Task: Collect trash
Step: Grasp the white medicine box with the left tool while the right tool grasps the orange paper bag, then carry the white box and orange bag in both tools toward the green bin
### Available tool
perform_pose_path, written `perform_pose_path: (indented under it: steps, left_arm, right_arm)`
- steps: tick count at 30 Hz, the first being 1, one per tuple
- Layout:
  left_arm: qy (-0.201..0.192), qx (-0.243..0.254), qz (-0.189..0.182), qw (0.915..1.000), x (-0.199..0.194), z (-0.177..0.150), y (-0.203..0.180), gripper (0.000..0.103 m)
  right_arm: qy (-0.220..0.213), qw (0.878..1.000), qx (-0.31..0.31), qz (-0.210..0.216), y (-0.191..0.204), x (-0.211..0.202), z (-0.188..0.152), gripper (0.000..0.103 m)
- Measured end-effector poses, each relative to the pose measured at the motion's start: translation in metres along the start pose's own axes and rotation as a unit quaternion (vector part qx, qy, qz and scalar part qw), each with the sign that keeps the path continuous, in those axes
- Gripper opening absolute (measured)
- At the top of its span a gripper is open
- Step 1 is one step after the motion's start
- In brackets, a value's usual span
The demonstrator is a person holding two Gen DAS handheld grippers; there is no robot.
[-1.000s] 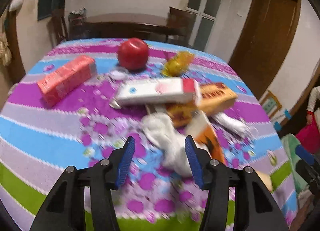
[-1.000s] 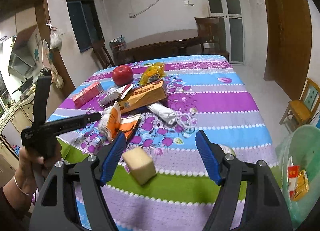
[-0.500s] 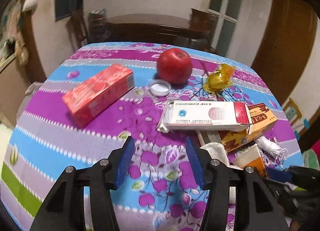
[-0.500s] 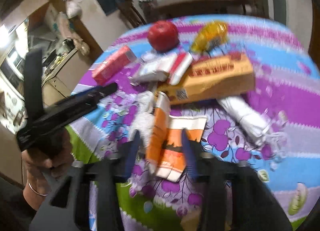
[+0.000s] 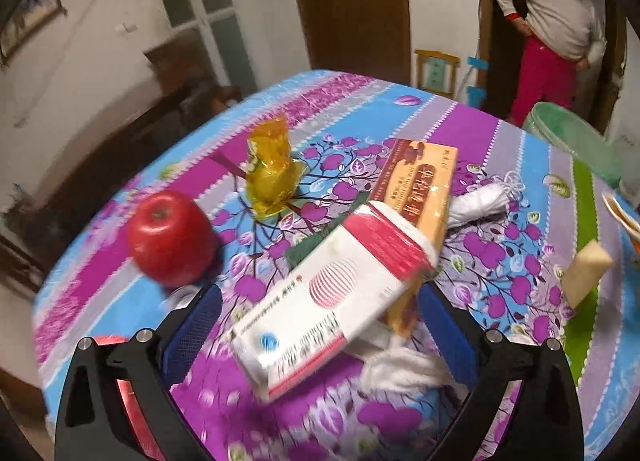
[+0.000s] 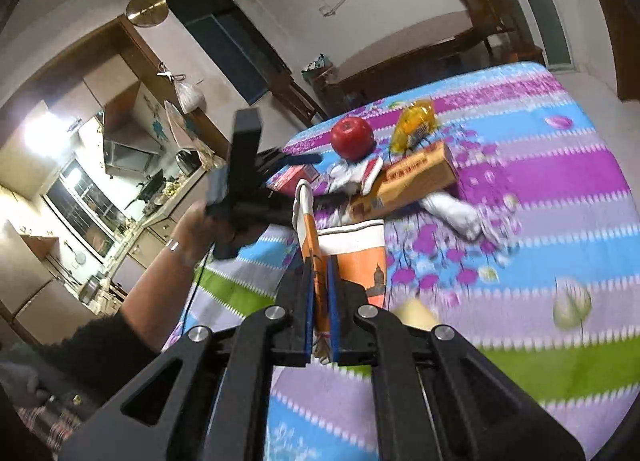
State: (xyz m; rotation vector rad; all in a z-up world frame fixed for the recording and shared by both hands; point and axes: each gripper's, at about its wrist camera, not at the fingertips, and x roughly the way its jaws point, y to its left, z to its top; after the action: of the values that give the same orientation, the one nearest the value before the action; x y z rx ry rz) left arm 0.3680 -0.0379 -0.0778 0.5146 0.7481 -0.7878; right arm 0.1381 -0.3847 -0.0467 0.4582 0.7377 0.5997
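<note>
From the left wrist camera, a table under a striped purple, blue and green floral cloth carries a loose heap of items, lying overlapped as if dropped there for clearing. The left gripper looks down on it with its blue-padded jaws spread as wide as they go, having just been opening; a white and red carton lies between them, yet the pads do not press on it, so nothing is held. Behind the carton an orange box lies partly under it, with a yellow wrapper farther back, a red apple to the left and a white bundle to the right. A green bin stands off the far right edge of the table, probably where the trash is meant to go, and a person stands in the doorway beyond. From the right wrist camera, the right gripper is clamped tight on an orange and white paper wrapper, pinching one thin folded edge so that it stands up from the cloth at the near end of the pile. The person's left hand holds the other tool at the table's left edge. The apple, yellow wrapper and orange box sit farther off.
</note>
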Motion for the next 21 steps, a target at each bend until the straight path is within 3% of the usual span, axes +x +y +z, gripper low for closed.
perform_pose_path:
  steps: [3, 5, 9, 11, 15, 16, 17, 21]
  left_arm:
    - [0.023, -0.046, -0.031, 0.9982, 0.026, -0.002, 0.022, 0.098]
    - [0.020, -0.082, -0.071, 0.9939, 0.033, -0.007, 0.032, 0.099]
    - [0.027, -0.103, -0.095, 0.9898, 0.031, -0.015, 0.035, 0.095]
    - [0.030, -0.100, -0.101, 0.9893, 0.020, -0.019, 0.030, 0.078]
    - [0.022, -0.081, -0.076, 0.9935, -0.011, -0.033, 0.005, 0.055]
    - [0.019, -0.081, -0.078, 0.9935, -0.021, -0.038, -0.001, 0.045]
    - [0.011, -0.082, -0.085, 0.9929, -0.035, -0.045, -0.010, 0.021]
    - [-0.008, -0.094, -0.079, 0.9924, -0.089, -0.080, -0.033, 0.012]
  right_arm:
    - [0.004, 1.000, 0.020, -0.004, -0.009, -0.003, -0.008, 0.005]
    - [0.009, 1.000, 0.029, -0.005, -0.014, -0.004, -0.014, 0.005]
    - [0.009, 0.999, 0.035, -0.017, -0.022, 0.000, -0.020, 0.005]
    - [0.005, 0.999, 0.030, -0.022, -0.021, -0.002, -0.023, 0.005]
    - [-0.009, 0.999, 0.022, -0.023, -0.017, -0.008, -0.028, 0.005]
    - [-0.011, 0.999, 0.021, -0.024, -0.017, -0.009, -0.029, 0.005]
    - [-0.013, 0.999, 0.021, -0.024, -0.015, -0.011, -0.031, 0.005]
    - [-0.018, 0.999, 0.014, -0.024, -0.007, -0.016, -0.040, 0.005]
